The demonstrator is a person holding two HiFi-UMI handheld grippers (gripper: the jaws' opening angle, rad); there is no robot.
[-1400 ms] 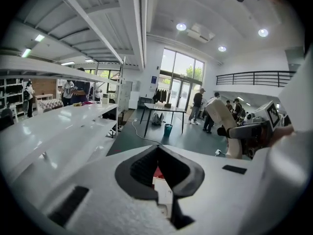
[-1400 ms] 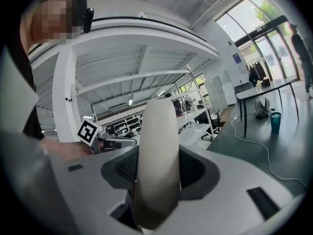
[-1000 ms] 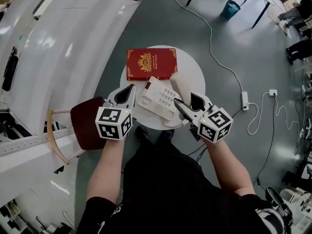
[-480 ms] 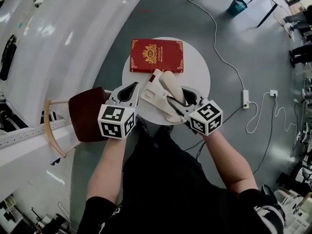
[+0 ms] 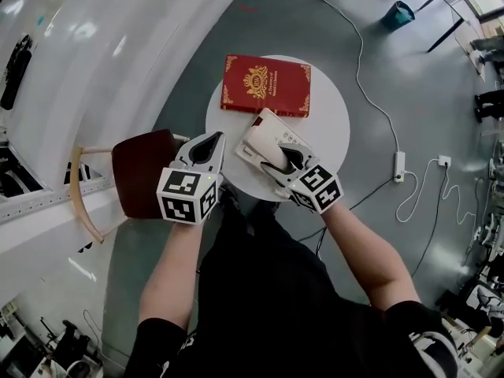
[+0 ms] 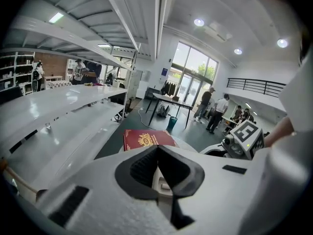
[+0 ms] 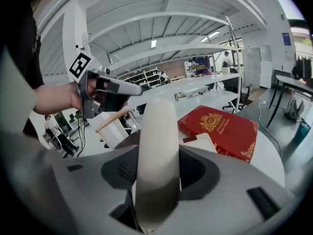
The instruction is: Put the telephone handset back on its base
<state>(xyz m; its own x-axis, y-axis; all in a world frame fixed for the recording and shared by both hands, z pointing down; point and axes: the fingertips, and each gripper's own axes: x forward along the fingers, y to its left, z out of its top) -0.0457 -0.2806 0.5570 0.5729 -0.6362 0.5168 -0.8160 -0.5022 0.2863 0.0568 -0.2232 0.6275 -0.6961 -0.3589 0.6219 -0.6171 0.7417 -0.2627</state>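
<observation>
The cream telephone base (image 5: pixel 262 131) lies on a round white table (image 5: pixel 331 116), just in front of a red book (image 5: pixel 266 85). My right gripper (image 5: pixel 282 158) is shut on the cream handset (image 7: pixel 157 131), which it holds low over the base. In the right gripper view the handset stands between the jaws and hides their tips. The base's corner (image 7: pixel 202 142) shows beyond it. My left gripper (image 5: pixel 213 138) hovers at the table's left edge beside the base, shut with nothing in it. The left gripper view shows my right gripper's marker cube (image 6: pixel 243 137).
A chair with a brown seat (image 5: pixel 140 179) stands left of the table under my left gripper. Long white shelves (image 5: pixel 102 69) run along the left. A cable and power strip (image 5: pixel 399 164) lie on the grey floor to the right. People stand far off in the hall.
My right gripper has carried the handset from the base's right side leftward over the base and lowered it. The left gripper has stayed at the table's left edge.
</observation>
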